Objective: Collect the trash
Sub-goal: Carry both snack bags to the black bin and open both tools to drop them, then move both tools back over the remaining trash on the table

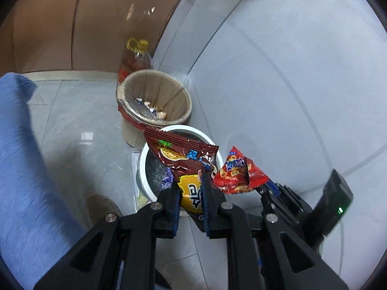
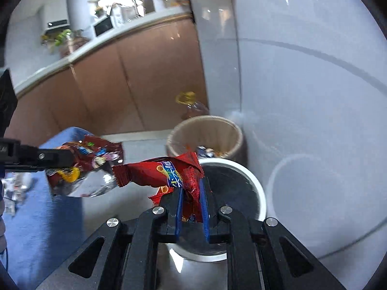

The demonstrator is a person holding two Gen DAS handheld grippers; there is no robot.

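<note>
Left gripper (image 1: 191, 191) and right gripper (image 2: 191, 193) side by side, fingers clamped.

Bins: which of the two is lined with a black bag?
The white bin, right below the held wrappers. The tan bin behind it has a clear liner.

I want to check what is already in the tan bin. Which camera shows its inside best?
The left wrist view: it looks down into the tan round bin, showing small wrappers at the bottom. The right wrist view shows the same bin blurred, with the bright red snack wrapper hiding most of its contents.
</note>
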